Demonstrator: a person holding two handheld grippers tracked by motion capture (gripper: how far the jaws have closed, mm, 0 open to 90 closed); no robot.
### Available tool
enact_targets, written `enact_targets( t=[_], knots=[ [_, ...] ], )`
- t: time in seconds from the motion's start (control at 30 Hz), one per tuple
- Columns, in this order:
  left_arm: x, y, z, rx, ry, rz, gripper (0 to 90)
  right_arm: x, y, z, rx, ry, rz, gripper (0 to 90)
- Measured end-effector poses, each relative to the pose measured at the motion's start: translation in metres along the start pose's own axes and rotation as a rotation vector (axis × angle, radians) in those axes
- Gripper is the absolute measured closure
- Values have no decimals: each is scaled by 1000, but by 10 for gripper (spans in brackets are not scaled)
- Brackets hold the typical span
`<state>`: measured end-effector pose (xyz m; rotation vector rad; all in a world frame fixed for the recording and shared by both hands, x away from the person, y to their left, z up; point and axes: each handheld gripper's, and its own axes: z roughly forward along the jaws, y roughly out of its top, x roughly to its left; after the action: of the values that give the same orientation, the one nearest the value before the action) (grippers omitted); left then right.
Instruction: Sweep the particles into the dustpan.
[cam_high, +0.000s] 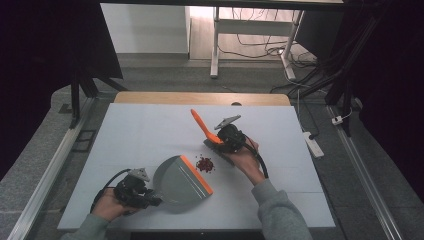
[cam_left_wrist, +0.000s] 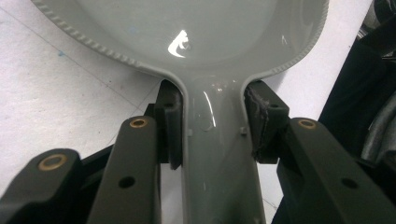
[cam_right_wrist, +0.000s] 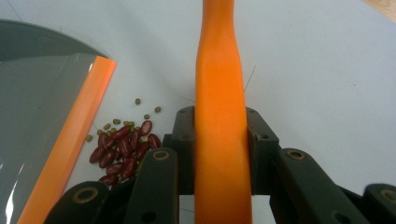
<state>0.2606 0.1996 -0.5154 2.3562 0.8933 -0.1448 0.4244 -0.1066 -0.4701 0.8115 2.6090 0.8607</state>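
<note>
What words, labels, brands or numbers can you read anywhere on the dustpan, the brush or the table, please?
None: the grey dustpan, the orange brush handle and the white table bear no readable text, label or number in any view.

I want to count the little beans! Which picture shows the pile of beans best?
The right gripper view: the beans lie close up there, so you can tell dark red ones from small green ones, beside the dustpan's orange edge. The high view shows them as one small red patch on the table, too small to count.
</note>
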Motion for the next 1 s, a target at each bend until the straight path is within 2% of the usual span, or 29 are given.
enact_targets(
  t=[0.23,0.73,1.0],
  knots=[
    [0,0,1,0,-3,1,616,10,5,10,28,13,-29,705],
    [0,1,2,-1,-3,-2,616,25,10,14,46,19,-66,705],
    [0,1,2,-2,-4,-1,616,34,11,14,52,37,-87,705]
  ],
)
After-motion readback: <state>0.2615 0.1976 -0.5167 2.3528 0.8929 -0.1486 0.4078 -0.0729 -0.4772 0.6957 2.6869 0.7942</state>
